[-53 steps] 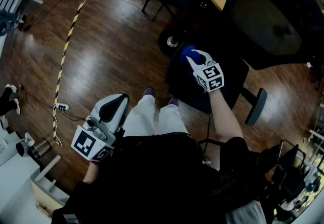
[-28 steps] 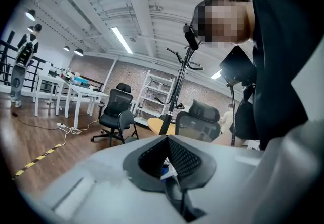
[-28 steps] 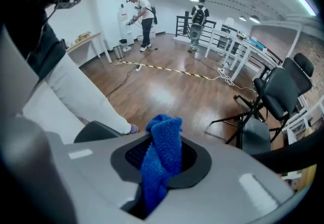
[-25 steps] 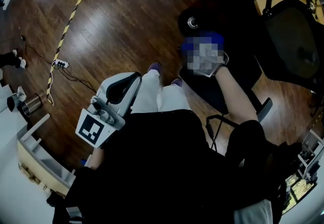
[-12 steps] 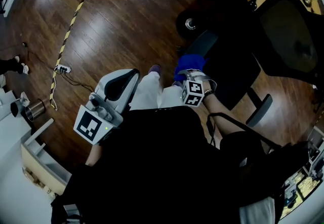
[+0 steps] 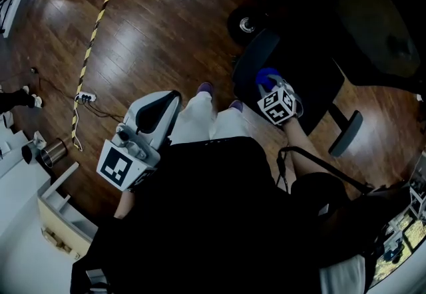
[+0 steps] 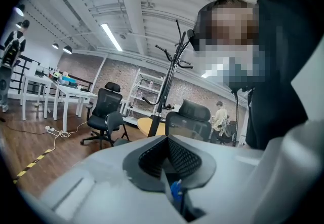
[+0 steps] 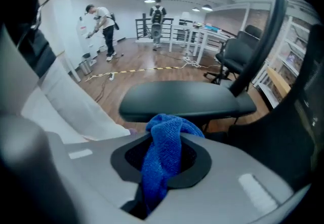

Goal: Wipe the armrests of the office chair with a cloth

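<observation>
**Cloth poised at the near armrest**

The right gripper (image 8: 163,164) is clamped on the blue cloth (image 8: 164,137), just short of the armrest (image 8: 185,99) at its 12 o'clock. Wiping seems about to begin, which calls for pressing forward. The left gripper (image 7: 169,170) idles, jaws together and empty. The wood floor (image 6: 133,33) is dark, and 2 people (image 8: 104,23) stand at 11 o'clock.

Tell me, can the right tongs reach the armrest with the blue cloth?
Probably yes: the right tongs, shut on the blue cloth, face the armrest just ahead, with nothing between them.
</observation>
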A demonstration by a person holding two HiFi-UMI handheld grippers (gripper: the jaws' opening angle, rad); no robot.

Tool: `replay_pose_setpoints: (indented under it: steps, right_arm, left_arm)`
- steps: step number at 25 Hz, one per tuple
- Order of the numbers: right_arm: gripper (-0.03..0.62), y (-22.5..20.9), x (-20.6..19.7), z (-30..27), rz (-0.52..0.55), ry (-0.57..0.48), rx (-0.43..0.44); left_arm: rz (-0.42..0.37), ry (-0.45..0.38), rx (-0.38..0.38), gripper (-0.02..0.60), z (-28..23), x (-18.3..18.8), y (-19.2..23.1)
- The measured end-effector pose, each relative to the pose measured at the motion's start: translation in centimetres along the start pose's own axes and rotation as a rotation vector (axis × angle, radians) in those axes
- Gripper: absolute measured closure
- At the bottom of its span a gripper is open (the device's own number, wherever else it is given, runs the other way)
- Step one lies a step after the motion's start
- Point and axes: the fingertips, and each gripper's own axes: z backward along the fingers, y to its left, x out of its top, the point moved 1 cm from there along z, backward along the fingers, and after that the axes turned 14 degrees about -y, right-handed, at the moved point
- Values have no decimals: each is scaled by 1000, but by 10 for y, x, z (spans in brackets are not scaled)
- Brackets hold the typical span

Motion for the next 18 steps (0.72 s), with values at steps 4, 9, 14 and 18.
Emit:
replay_pose_setpoints:
  steps: [4, 9, 14, 18]
  right_arm:
    - [537, -81, 11, -4, -86, 23, -100]
    - [537, -173, 11, -12, -88, 104, -178]
    - [540, -207, 31, -33, -96, -23, -92]
    - [540, -191, 74, -57, 9, -25, 62]
  left_arm:
    - [-10, 8, 24, 575, 7, 2, 2]
    - [-29, -12, 96, 575, 19, 5, 7]
    - [-49, -27, 184, 577, 42, -2, 7]
    - [-46, -36, 224, 575, 55, 1, 15]
